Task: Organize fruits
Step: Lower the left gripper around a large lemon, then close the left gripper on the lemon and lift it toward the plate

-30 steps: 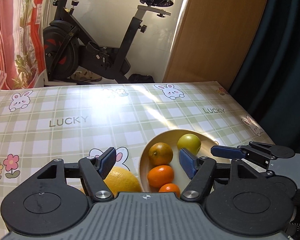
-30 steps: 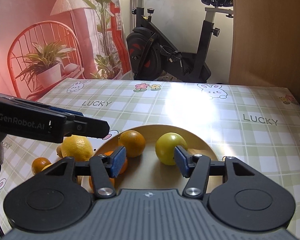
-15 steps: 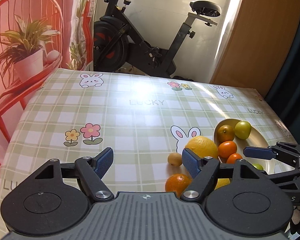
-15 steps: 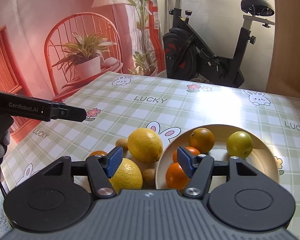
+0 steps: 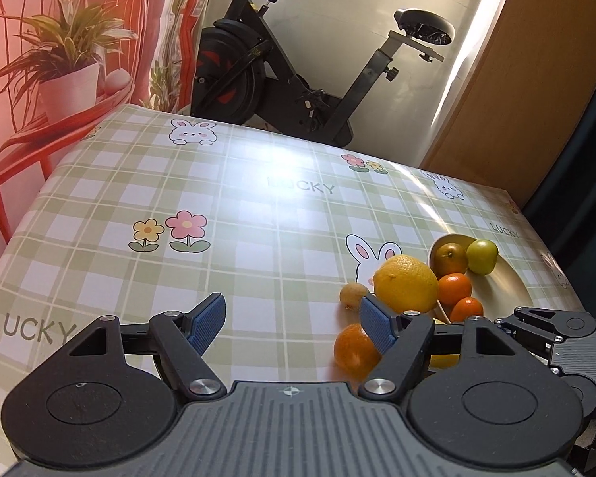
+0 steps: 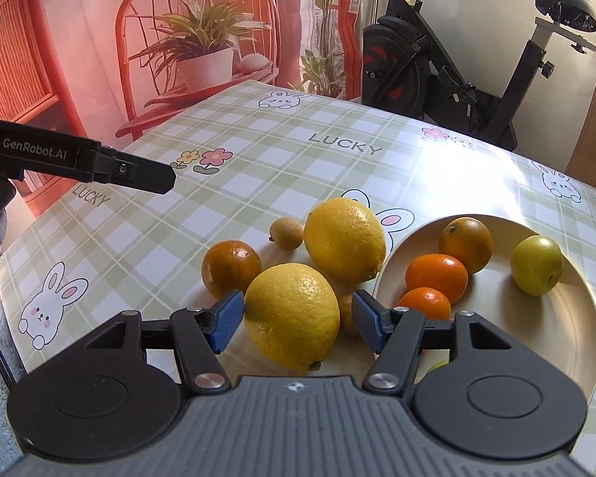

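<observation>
The right claw (image 6: 298, 320) hangs low over the table (image 6: 258, 151) with the near lemon (image 6: 292, 314) lying directly between its blue pads, its long axis running from upper left toward the stubby tip at lower right, roughly along the reach of the fingers; the pads stand apart beside the rind without pressing it, so the claw is released and nothing is gripped. The second lemon (image 6: 343, 238) sits just behind, touching the rim of the plate (image 6: 568, 318), which already holds two mandarins, an orange and a green fruit (image 6: 536, 264). A loose orange (image 6: 231, 266) and a small brownish fruit (image 6: 286, 231) lie to the left on the cloth. The left claw (image 5: 292, 324) is also released, its jaws closing slightly on empty air, with the fruit off to its right. The right hand is clearly the nearer one. Half a second ago the right claw was aimed at the plate's edge; now it has slid left to frame the lemon.
</observation>
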### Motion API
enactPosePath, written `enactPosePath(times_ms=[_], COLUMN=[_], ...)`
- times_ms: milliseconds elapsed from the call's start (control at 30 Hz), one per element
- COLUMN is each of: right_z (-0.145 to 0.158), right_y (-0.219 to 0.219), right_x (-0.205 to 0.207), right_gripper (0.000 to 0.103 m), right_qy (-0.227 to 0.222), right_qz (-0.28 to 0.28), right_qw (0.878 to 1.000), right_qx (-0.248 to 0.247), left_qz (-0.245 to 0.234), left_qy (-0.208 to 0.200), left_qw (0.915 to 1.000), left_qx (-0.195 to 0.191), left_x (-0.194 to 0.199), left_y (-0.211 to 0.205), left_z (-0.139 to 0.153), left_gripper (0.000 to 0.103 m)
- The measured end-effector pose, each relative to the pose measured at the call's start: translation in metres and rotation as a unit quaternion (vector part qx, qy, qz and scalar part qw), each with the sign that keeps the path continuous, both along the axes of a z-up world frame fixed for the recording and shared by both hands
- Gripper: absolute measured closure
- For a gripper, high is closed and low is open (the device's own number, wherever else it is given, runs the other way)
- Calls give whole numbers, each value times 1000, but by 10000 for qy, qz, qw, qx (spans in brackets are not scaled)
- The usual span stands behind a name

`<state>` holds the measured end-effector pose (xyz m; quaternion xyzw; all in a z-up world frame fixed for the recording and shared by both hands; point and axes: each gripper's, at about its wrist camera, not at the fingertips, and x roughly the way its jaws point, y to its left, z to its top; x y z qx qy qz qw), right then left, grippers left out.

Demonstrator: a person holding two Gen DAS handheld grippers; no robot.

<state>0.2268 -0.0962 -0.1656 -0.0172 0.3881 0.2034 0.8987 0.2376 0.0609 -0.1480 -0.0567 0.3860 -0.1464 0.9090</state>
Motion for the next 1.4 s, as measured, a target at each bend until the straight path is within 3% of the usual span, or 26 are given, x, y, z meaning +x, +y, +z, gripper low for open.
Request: enactPosePath(times_ms=[100,233,333,600,1167,1400], right_z=[-5,-7,-7,-10,-15,-16], right_y=[4,7,3,6,7,3], right_x=[-1,-7,-10,-15,-15,-17], right_gripper=[38,37,44,46,46,47], right_qy=[113,78,110,164,216,236], right_qz=[124,194,217,387,401,362], right_qw=[9999,9997,9997,9991,9986,9984], right_qx=[-25,-78,22,92,257,352], left_qz=[-158,-596,-914,-1292,-765,-710], left_qy=[50,164,216,438,798,695], left_qw=[9999,9979,9949,9897,9903,9931], left_qx=[-4,-201,-380,-433,-843,-631], left_x=[-3,-8,-10,-15,-17,-29], left_y=[-7,-18,-29,-57,-55,-66], left_z=[-6,-13,-14,-25,-38,-33], left_gripper=[32,47,55,55,54,54])
